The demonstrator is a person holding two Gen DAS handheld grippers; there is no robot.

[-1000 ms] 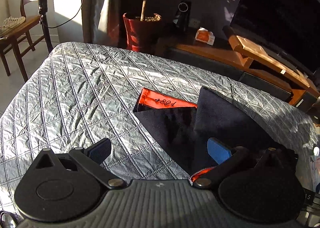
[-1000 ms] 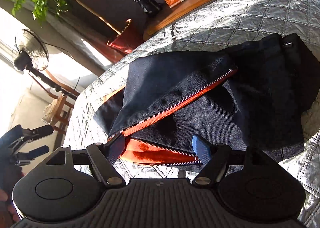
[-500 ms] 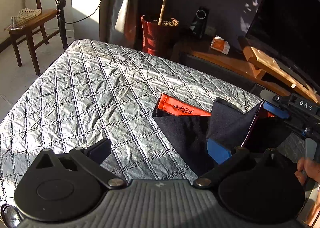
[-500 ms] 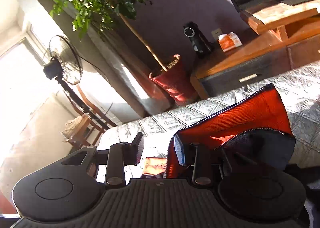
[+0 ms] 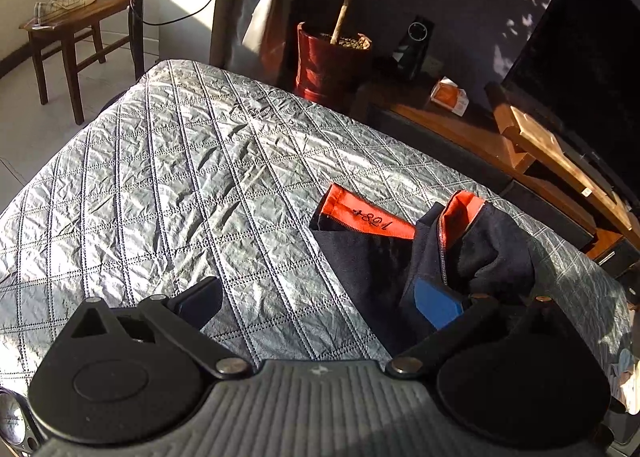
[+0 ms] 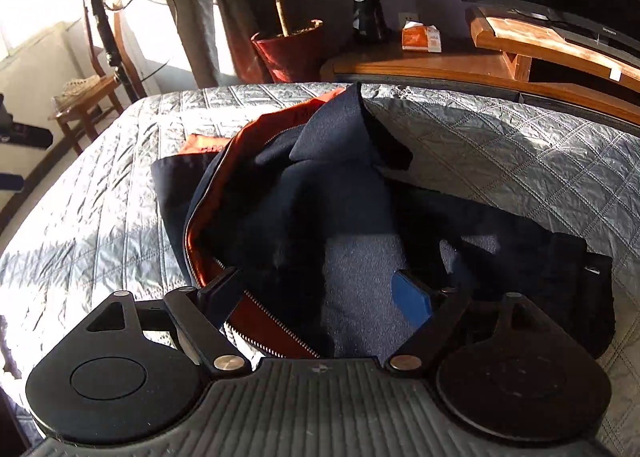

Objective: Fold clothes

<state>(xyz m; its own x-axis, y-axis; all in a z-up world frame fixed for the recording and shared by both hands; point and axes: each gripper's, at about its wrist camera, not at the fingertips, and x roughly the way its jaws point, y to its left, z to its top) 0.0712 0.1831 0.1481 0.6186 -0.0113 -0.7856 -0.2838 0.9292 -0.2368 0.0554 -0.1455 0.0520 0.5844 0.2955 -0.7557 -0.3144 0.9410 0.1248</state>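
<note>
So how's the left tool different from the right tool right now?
The left tool is open over mostly bare quilt, only its blue finger reaching the navy jacket. The right tool is open directly over that jacket, spanning its orange lining and zip. The left one sits at the garment's edge, the right one over its bunched middle. Both are wide open and hold nothing.

Both black two-finger tongs with blue rubber pads fill the lower half of their frames with jaws spread wide and gripping nothing: the left tongs [image 5: 318, 303] point toward upper centre, and the right tongs [image 6: 318, 295] likewise.
</note>
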